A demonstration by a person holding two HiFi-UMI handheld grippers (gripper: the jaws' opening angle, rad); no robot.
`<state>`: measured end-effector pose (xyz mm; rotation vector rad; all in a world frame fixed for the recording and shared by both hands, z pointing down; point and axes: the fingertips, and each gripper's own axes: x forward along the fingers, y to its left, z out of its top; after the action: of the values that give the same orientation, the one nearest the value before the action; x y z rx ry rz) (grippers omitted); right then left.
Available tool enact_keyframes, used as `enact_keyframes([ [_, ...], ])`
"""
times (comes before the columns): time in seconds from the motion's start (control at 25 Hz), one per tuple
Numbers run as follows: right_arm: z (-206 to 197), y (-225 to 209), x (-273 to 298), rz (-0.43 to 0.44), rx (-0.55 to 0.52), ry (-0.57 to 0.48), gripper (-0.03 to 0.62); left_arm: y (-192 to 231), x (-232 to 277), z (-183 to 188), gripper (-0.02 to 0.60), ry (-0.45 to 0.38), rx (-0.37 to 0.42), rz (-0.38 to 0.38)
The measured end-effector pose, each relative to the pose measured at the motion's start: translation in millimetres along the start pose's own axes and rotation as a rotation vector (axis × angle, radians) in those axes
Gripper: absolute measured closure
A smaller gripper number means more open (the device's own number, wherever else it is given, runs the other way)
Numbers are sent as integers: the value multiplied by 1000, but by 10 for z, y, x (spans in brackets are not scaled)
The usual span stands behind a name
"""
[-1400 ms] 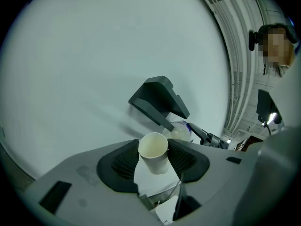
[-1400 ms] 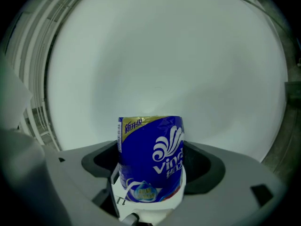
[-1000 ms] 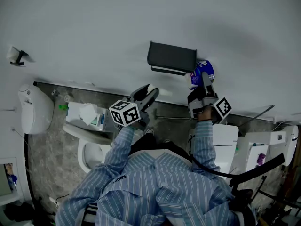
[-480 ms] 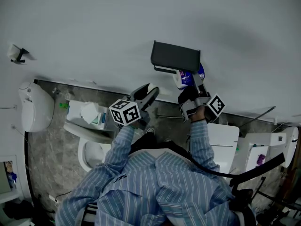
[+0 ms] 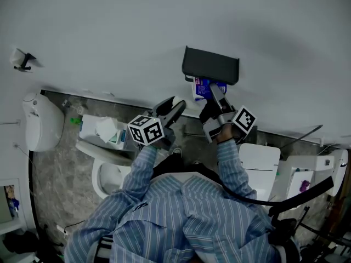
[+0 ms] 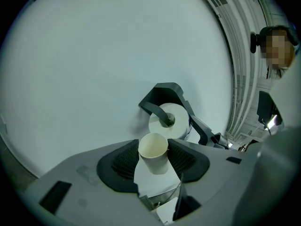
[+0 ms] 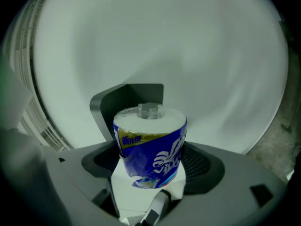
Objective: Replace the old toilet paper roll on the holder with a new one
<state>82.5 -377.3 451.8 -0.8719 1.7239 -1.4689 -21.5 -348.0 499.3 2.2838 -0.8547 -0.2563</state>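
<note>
Two grippers are each clamped on a roll. The left gripper (image 6: 154,150) pinches the empty cardboard tube (image 6: 153,154), which stands upright between its pads, down and left of the dark holder (image 5: 210,66) on the white wall (image 5: 109,37) and clear of it. The right gripper (image 5: 215,96) squeezes the new roll (image 7: 149,145), still in its blue printed wrap, directly beneath the holder's cover. In the left gripper view the holder's arm (image 6: 160,116) ends at the roll's core hole; whether it is threaded through I cannot tell.

Holder (image 5: 210,66) on the wall, both grippers below it
The new roll (image 5: 202,86) sits between the right gripper (image 5: 211,92) jaws, just under the holder; the cardboard tube (image 6: 154,153) sits in the left gripper (image 5: 174,106), further left.
</note>
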Motion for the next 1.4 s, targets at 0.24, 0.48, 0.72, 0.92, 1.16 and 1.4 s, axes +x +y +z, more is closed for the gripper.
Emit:
enact_keyframes([
  [0.24,-208,15,101,-6,-37,69,186,54,-68,2,389,-8,-7,13],
  [0.48,-276,13,106,-11,-60,86,186,60,-134,-6,390,-16,-8,27],
  [0.72,-234,-9,-24,-26,-143,92,186,1,-158,-76,390,-8,-8,30],
  [0.92,-330,32,-82,-38,-273,162,186,-53,-174,-128,390,-6,-7,32],
  [1.16,-340,70,-315,-51,-326,181,186,-214,-196,-221,390,-9,0,37],
  [1.4,-286,96,-694,-116,-475,192,187,-391,-279,-333,390,-17,5,62],
])
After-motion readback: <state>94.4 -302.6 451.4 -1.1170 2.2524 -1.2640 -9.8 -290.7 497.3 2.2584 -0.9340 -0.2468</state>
